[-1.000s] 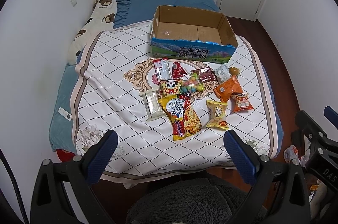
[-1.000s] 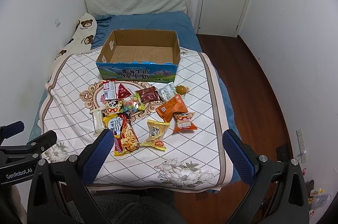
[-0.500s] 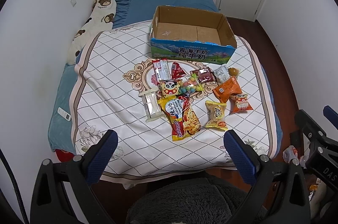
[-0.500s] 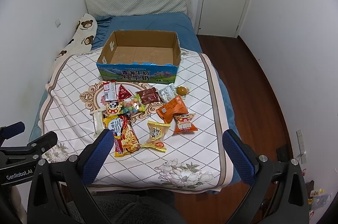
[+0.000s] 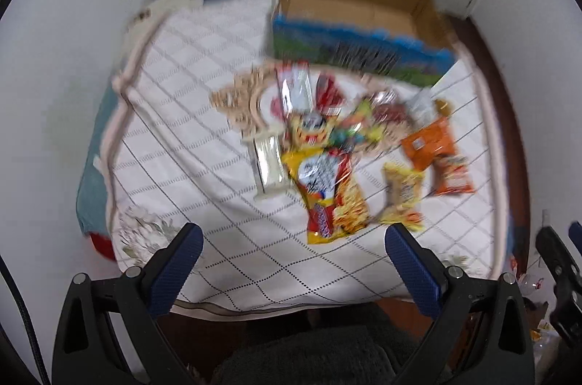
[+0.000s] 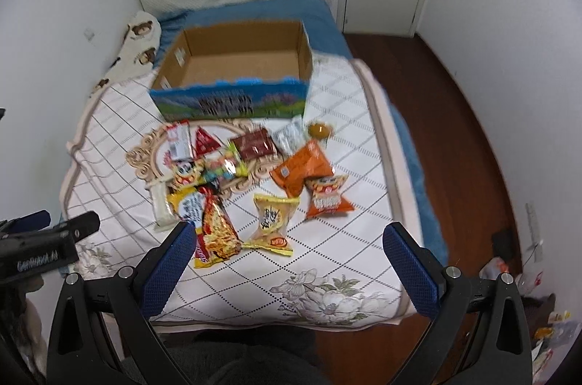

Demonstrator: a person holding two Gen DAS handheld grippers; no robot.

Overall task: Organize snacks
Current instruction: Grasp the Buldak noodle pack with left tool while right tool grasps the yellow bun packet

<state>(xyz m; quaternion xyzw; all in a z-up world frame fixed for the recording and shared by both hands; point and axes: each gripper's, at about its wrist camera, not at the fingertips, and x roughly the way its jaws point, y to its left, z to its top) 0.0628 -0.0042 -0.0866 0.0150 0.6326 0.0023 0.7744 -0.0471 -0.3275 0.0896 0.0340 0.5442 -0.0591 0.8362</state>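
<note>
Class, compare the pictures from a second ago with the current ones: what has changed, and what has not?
Both tongs, left and right, have moved forward toward the snacks; these and the cardboard box now look larger and motion-blurred. Nothing was grasped or released. Both tongs stay open and empty, and snacks and box lie as before.

1 open cardboard box, about 11 snack packets and 1 round sweet lie on 1 bed.
</note>
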